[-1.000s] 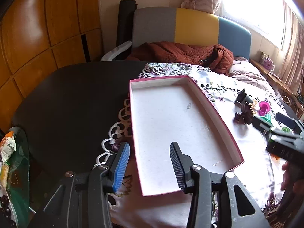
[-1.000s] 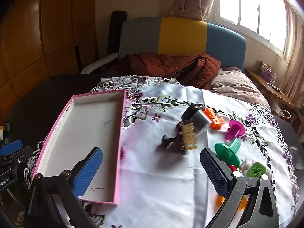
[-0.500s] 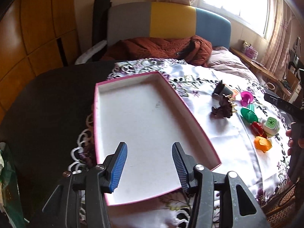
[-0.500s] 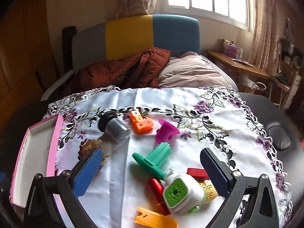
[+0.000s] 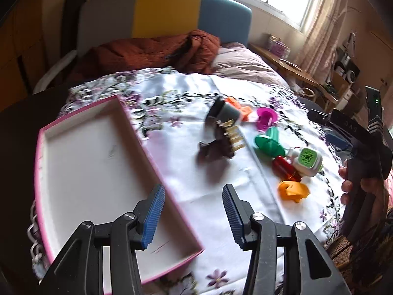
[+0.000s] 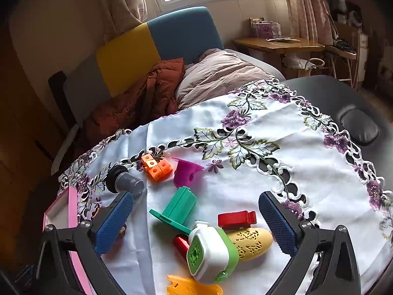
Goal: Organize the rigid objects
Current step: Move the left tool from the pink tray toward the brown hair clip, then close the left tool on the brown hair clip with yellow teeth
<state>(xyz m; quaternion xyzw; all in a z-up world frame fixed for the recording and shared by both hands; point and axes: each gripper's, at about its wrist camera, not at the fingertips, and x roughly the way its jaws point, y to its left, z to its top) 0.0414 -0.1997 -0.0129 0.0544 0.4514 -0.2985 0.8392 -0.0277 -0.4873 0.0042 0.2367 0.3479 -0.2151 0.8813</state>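
Note:
A pink-rimmed white tray (image 5: 44, 132) lies empty on the left of the embroidered cloth; its corner shows in the right wrist view (image 6: 71, 204). Small toys lie to its right: a dark brown comb-like piece (image 5: 222, 139), a grey cylinder (image 6: 127, 184), orange cubes (image 6: 154, 166), a magenta cup (image 6: 185, 174), a green flanged piece (image 6: 175, 211), a white-and-green cube (image 6: 210, 252), red pieces (image 6: 237, 218), a yellow oval (image 6: 250, 242). My left gripper (image 5: 191, 215) is open over the tray's right rim. My right gripper (image 6: 196, 223) is open above the toy cluster.
A sofa with a rust blanket (image 5: 152, 49) and a beige cushion (image 6: 221, 73) stands behind the table. A black pad (image 6: 358, 126) lies on the dark tabletop at the right. A wooden side table (image 6: 277, 43) stands under the window.
Both grippers have swung to the right. The left one went from over the tray to its right rim. The right one went from the tray side to above the toy cluster.

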